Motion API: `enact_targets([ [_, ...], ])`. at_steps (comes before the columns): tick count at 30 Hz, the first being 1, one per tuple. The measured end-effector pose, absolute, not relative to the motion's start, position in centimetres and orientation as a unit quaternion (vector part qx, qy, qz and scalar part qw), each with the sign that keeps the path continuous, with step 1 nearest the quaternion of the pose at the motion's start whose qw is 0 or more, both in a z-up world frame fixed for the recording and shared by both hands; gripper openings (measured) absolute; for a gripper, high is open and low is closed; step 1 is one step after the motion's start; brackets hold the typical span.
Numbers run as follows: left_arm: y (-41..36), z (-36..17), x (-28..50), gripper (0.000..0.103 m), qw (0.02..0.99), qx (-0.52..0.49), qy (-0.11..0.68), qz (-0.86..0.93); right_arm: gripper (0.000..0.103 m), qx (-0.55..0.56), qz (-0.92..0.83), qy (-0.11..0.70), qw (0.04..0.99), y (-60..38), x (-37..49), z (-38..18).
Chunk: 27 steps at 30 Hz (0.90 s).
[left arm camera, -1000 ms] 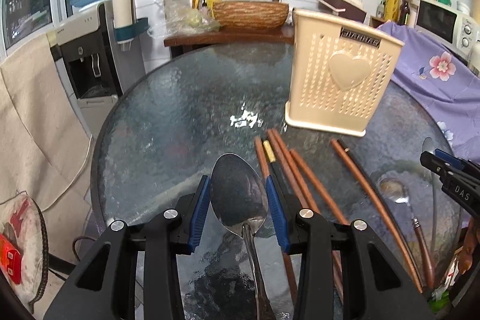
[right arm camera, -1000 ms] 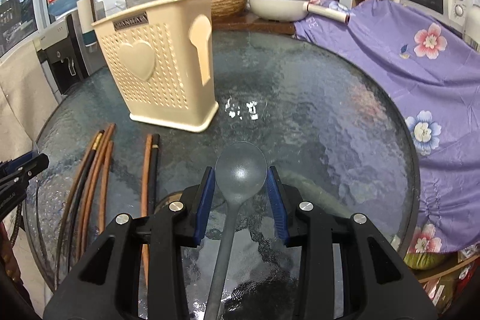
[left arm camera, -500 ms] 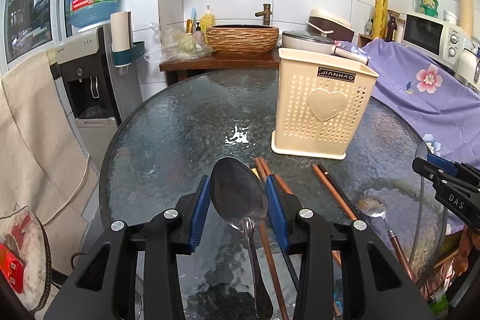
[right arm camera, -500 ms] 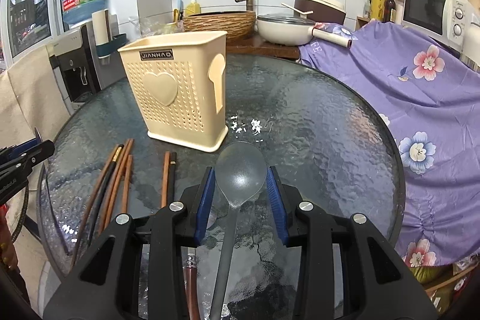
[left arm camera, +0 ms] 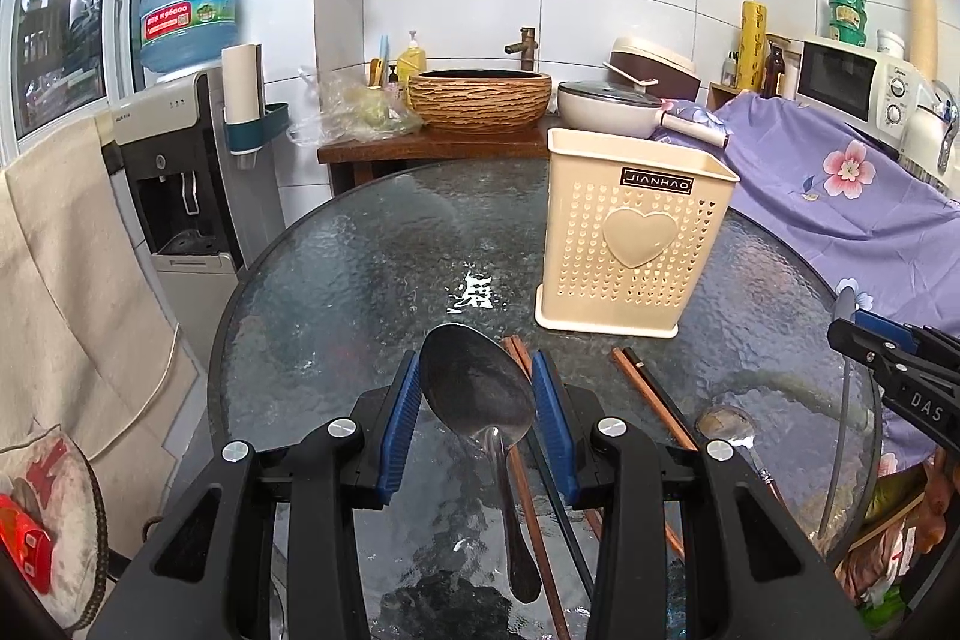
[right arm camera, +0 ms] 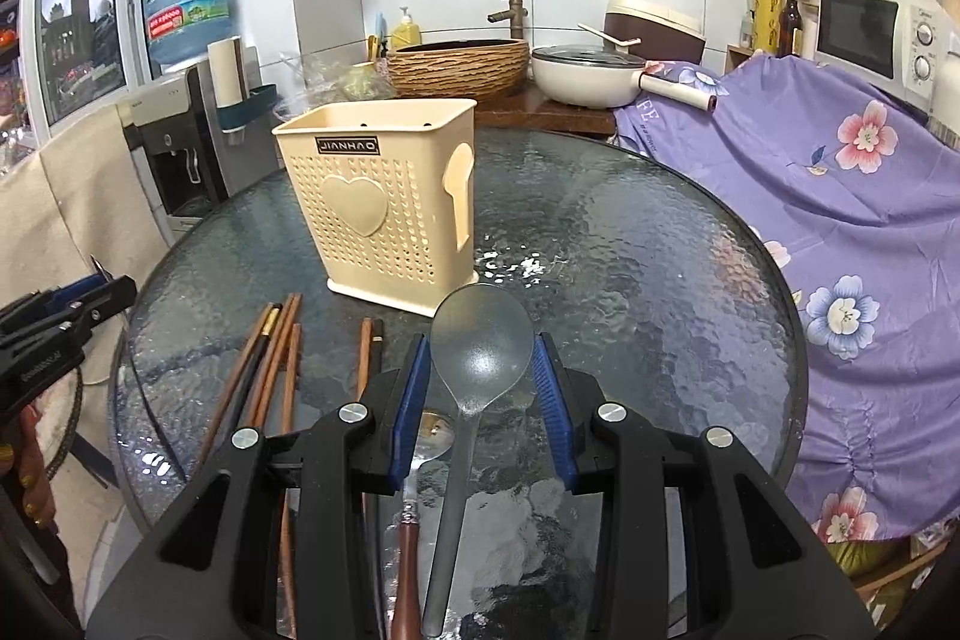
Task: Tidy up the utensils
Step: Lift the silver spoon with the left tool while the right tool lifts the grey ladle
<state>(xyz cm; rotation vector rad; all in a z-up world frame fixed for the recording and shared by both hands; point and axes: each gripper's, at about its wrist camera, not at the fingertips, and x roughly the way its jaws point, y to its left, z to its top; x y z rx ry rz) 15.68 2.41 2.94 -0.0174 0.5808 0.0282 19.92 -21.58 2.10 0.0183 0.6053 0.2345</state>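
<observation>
My left gripper [left arm camera: 475,388] is shut on a metal spoon [left arm camera: 477,388], held by its bowl above the glass table [left arm camera: 360,280], handle hanging toward me. My right gripper [right arm camera: 482,364] is shut on a grey translucent plastic spoon [right arm camera: 482,352], also held by the bowl. A cream perforated utensil holder [left arm camera: 630,250] with a heart stands upright ahead; it also shows in the right wrist view [right arm camera: 390,214]. Several brown chopsticks [right arm camera: 270,370] lie on the glass in front of it. A small wooden-handled spoon [left arm camera: 729,427] lies on the table below the right gripper.
A purple flowered cloth [right arm camera: 840,196] covers furniture to the right of the table. A water dispenser [left arm camera: 180,184] stands to the left. A counter with a woven basin [left arm camera: 480,97] and a pan [left arm camera: 606,103] is behind the table.
Both grippers have risen and tilted up, each still holding its spoon. The holder now looks farther off and lower in both views.
</observation>
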Motion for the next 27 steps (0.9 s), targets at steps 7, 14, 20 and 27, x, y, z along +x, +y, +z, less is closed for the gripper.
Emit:
enact_targets([
  [7, 2.5, 3.1, 15.6, 0.037, 0.958, -0.011, 0.286, 0.011, 0.036, 0.003, 0.117, 0.287, 0.951, -21.4, 19.6, 2.5],
  [14, 2.5, 3.3, 15.6, 0.037, 0.958, -0.01, 0.286, 0.01, 0.036, 0.005, 0.112, 0.288, 0.951, -21.5, 19.9, 2.1],
  [20, 2.6, 3.5, 15.8, 0.037, 0.959, -0.009, 0.284, 0.009, 0.036, 0.008, 0.115, 0.279, 0.953, -21.4, 19.9, 2.7],
  [27, 2.6, 3.3, 16.0, 0.037, 0.958, -0.012, 0.287, 0.006, 0.036, 0.011, 0.122, 0.27, 0.955, -21.2, 19.8, 3.3],
])
